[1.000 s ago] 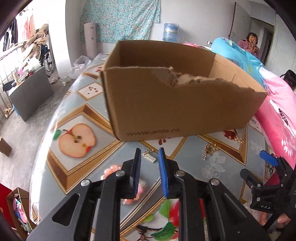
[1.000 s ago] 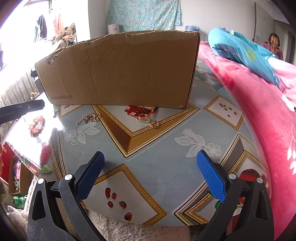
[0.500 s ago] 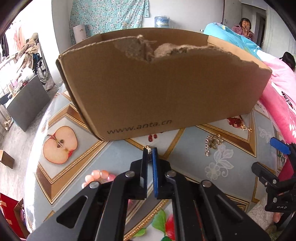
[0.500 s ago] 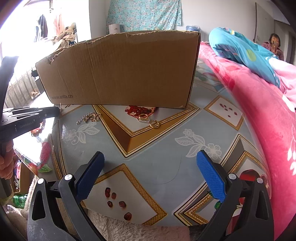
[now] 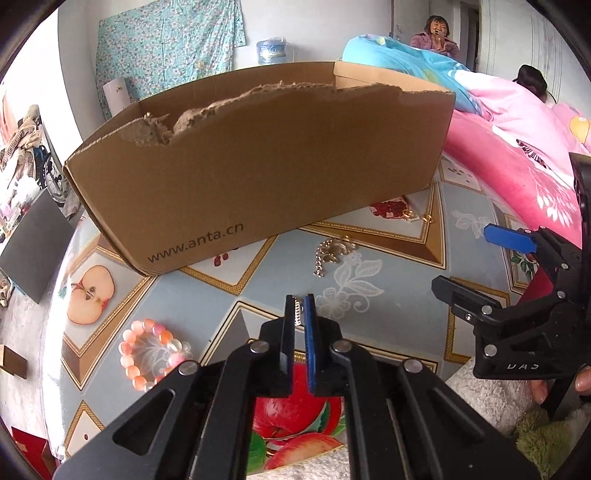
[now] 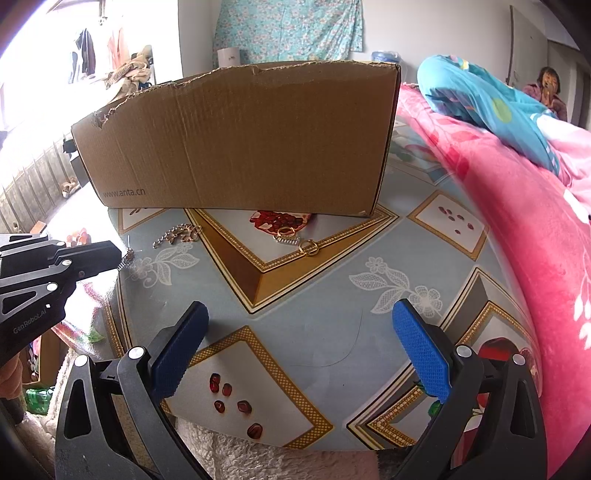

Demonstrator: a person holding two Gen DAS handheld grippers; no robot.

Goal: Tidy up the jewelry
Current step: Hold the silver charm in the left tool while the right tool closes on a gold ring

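Observation:
My left gripper (image 5: 299, 308) is shut on a small silver rhinestone clip (image 5: 296, 314) and holds it above the table, in front of the cardboard box (image 5: 258, 173). The clip dangles from that gripper in the right wrist view (image 6: 127, 258). My right gripper (image 6: 299, 343) is open and empty near the table's front edge. A gold chain (image 5: 330, 253) lies in front of the box, also in the right wrist view (image 6: 177, 234). Gold rings and a small clip (image 6: 295, 240) lie by the box's right end. A pink bead bracelet (image 5: 151, 354) lies at the left.
The round table (image 6: 325, 288) has a patterned fruit cloth. A pink and blue quilt (image 6: 517, 166) lies along the right side. Two people (image 5: 437, 33) are at the far right. Clothes and furniture stand at the far left.
My left gripper closed on the silver clip in front of the box, then lifted it and pulled back and to the right. My right gripper has stayed open and still.

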